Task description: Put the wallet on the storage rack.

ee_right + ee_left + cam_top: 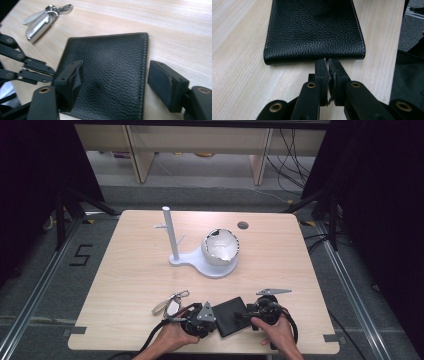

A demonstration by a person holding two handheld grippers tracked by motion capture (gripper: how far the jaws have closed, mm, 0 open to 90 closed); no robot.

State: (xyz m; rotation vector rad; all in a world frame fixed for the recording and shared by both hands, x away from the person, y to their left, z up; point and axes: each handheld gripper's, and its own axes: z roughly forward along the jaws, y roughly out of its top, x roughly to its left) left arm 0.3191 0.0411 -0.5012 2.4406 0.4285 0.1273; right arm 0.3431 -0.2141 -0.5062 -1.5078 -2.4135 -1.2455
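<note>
A black leather wallet [229, 317] lies flat near the table's front edge, between my two grippers. My left gripper [215, 317] is shut, and its joined tips [327, 61] touch the wallet's [314, 27] near folded edge with nothing between the pads. From the other side my right gripper [245, 314] is open. In the right gripper view [116, 72] it straddles the wallet [112, 70]. One finger [71, 80] hangs over the leather, and the other finger [165, 85] stands just past the stitched edge, over bare wood. Neither pad presses on it.
A bunch of keys [170, 304] with a silver fob [40, 21] lies just left of the left gripper. A white stand [210, 268] with an upright pole [169, 232] and a white bowl-shaped piece [221, 247] occupies the table's middle. A dark round hole [243, 225] marks the far side.
</note>
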